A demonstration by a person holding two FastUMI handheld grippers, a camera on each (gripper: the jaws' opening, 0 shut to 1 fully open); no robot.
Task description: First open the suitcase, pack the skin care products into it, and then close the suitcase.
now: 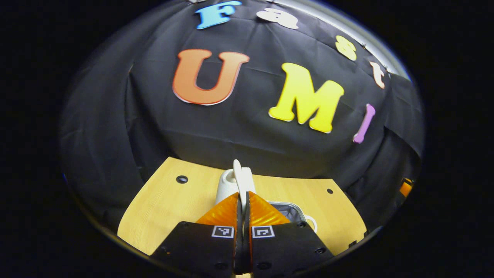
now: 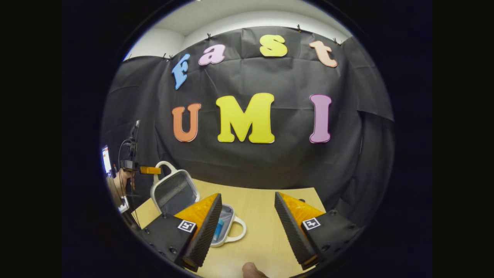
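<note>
Black cloth closed off the back of the booth, and in front of it stood a pale wooden table (image 2: 266,231) carrying a small white suitcase (image 2: 175,191). In the right gripper view the suitcase sat near the table's left edge with its lid (image 2: 173,189) raised and tilted back, handle at the top, while the base (image 2: 227,227) lay flat with its own handle pointing toward the camera. Its long axis ran roughly from that near handle back toward the hinge. A blue skin care product (image 2: 219,228) lay inside the base, partly hidden behind a finger. The right claw (image 2: 247,227) was spread wide, holding nothing, hovering over the table beside the base. The left claw (image 1: 242,208) had its fingers pinched together on the lid's thin white rim, seen edge-on in the left gripper view, so closing looked like the step in hand. The grip was narrow and near the lid's edge: the rim could slip out and the lid drop or spring back. A sideways pull might also drag the light case across the table, as nothing steadied the base. If the product stood proud, the lid could jam on it.
</note>
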